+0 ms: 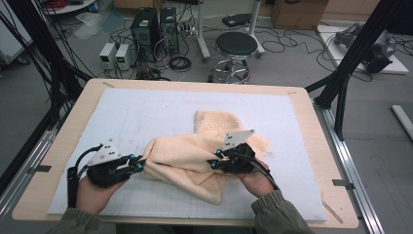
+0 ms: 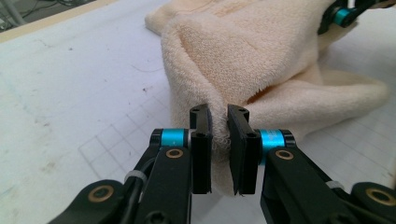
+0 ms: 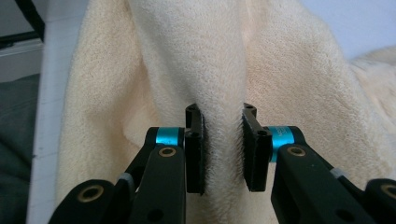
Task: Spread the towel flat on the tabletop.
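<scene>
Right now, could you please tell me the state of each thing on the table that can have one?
Towel: crumpled, bunched, partly lifted off the mat.
Left tongs: shut on the towel's edge.
Right tongs: shut on a thick fold of the towel.

place: lab or robotics workroom | floor: grey, strewn with black cables (image 1: 287,36) | equipment: two computer towers (image 1: 155,28) and two small power units (image 1: 116,54) standing on the floor | furniture: round black stool (image 1: 235,46), wooden bench (image 1: 48,161) under a white gridded mat (image 1: 146,112) | frame: black metal struts (image 1: 353,53) beside the bench | storage: cardboard box (image 1: 298,12)
</scene>
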Demonstrator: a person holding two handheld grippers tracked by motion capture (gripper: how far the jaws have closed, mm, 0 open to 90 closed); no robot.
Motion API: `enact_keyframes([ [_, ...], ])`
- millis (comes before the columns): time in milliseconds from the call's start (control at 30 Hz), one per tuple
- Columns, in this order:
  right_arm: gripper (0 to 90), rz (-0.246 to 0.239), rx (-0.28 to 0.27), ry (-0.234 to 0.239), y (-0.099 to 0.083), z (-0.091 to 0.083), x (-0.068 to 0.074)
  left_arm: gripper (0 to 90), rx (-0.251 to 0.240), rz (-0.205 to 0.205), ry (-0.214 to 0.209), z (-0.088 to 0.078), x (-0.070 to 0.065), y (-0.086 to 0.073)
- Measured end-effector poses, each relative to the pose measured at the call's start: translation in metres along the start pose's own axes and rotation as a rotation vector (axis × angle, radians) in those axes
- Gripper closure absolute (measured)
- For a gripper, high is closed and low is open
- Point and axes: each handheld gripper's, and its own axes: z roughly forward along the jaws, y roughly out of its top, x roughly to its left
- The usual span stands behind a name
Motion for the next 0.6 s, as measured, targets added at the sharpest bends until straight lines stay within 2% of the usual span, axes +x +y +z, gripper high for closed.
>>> enact_keyframes([
  [100, 74.5, -0.023, 0.008, 0.029, 0.004, -0.004, 0.013, 80.0, 0.006, 0.009, -0.014, -0.015, -0.012, -0.008],
  [133, 74.5, -0.038, 0.014, 0.047, 0.001, -0.009, 0.021, 80.0, 0.006, 0.005, -0.025, -0.018, -0.017, -0.011],
  [267, 74.6, -0.036, 0.022, 0.067, -0.010, -0.018, 0.032, 79.2, 0.024, 0.014, -0.089, -0.015, -0.031, -0.021],
  [367, 74.9, -0.010, 0.025, 0.083, -0.024, -0.031, 0.040, 73.7, 0.029, 0.032, -0.132, -0.011, -0.037, -0.021],
  [533, 74.2, 0.019, 0.018, 0.087, -0.043, -0.055, 0.042, 61.1, -0.029, 0.039, -0.146, -0.011, -0.033, -0.008],
  [600, 69.3, 0.028, 0.010, 0.103, -0.048, -0.061, 0.043, 56.7, -0.051, 0.041, -0.147, -0.009, -0.029, -0.001],
])
